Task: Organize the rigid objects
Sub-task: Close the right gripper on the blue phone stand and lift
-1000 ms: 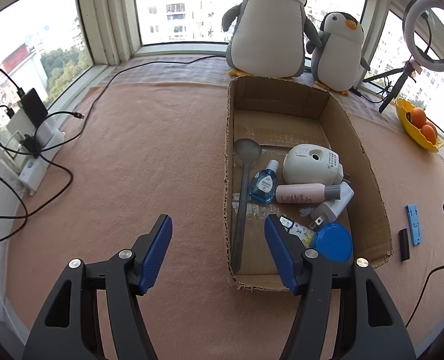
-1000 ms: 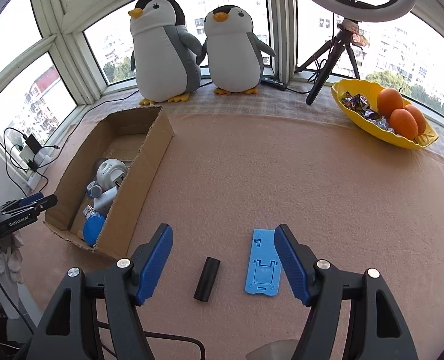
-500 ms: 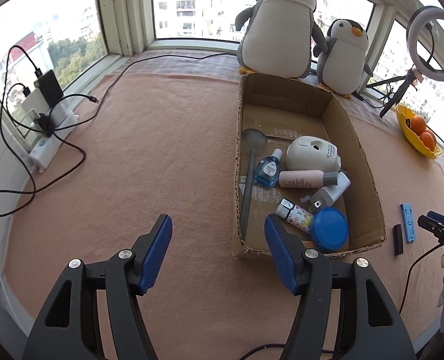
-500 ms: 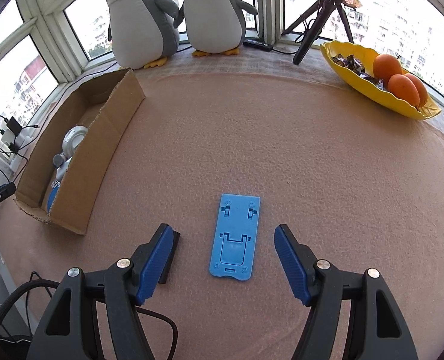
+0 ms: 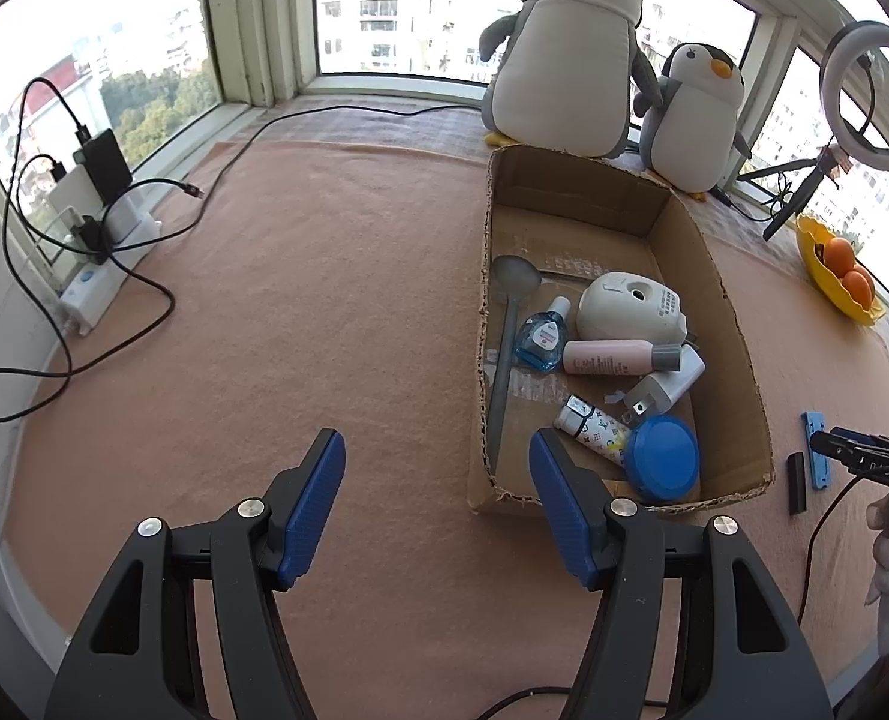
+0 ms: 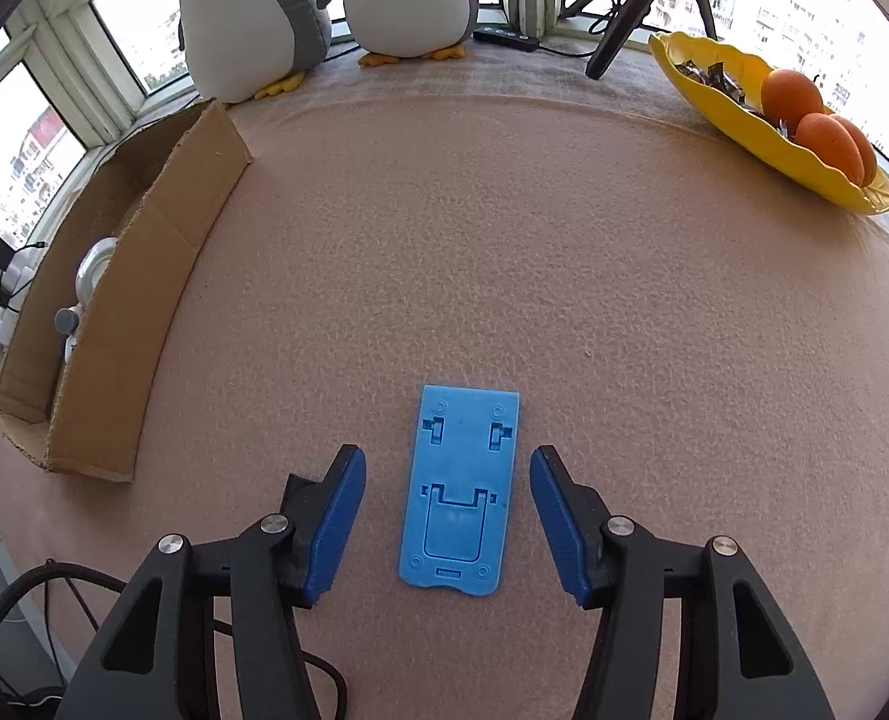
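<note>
Your right gripper is closing around the blue phone stand, pads not yet touching. Your left gripper hangs open over the peach felt mat. The cardboard box sits at ten o'clock, windows beyond.

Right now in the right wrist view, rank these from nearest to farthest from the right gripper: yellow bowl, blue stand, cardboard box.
1. Blue stand, between the closing jaws of the right gripper, untouched.
2. Cardboard box, left.
3. Yellow bowl, far right.
</note>
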Demonstrator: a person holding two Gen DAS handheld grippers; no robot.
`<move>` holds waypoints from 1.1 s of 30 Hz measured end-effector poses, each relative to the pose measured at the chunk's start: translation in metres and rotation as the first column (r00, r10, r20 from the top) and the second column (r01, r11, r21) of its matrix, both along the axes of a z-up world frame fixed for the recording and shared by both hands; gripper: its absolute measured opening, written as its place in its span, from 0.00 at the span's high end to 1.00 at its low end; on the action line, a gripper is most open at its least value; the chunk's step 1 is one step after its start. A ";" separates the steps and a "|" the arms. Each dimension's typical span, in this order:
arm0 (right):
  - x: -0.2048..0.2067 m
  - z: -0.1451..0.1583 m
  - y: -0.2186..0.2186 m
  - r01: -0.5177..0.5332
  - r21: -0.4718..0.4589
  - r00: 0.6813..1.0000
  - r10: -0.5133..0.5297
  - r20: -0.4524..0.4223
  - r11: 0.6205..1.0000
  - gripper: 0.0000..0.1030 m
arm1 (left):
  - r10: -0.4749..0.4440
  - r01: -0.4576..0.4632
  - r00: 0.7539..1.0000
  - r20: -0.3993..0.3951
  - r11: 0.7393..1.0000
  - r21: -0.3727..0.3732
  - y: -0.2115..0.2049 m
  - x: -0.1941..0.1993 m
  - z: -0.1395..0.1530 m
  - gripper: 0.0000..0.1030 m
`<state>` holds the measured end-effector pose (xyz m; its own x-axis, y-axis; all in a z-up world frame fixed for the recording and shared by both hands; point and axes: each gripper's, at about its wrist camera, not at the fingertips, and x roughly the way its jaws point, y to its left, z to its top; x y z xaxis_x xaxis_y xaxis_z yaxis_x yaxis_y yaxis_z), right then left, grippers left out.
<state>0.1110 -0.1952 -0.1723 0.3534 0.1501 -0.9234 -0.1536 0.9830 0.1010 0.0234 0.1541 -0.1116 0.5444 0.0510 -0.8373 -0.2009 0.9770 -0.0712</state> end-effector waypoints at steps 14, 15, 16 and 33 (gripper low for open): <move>0.004 -0.002 -0.001 -0.035 -0.073 0.999 0.032 -0.042 0.997 0.67 | -0.005 0.005 1.000 0.001 1.000 -0.006 0.001 0.001 -0.001 0.38; 0.003 -0.001 -0.002 -0.034 -0.070 0.999 0.031 -0.039 0.997 0.67 | -0.006 0.006 1.000 0.003 1.000 -0.007 0.000 0.002 -0.001 0.38; 0.001 -0.001 -0.003 -0.029 -0.063 0.999 0.027 -0.033 0.998 0.68 | -0.007 0.007 1.000 0.004 1.000 -0.007 0.000 0.002 -0.001 0.38; -0.025 0.076 0.044 -0.080 0.015 0.979 0.076 0.190 0.997 0.68 | -0.046 0.046 0.998 0.031 0.999 0.005 -0.007 0.034 -0.009 0.38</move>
<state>0.0856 -0.1511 -0.0966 0.5078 0.2037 -0.8371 -0.2480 0.9651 0.0845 0.0570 0.1474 -0.1203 0.5720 0.0283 -0.8197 -0.1531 0.9855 -0.0728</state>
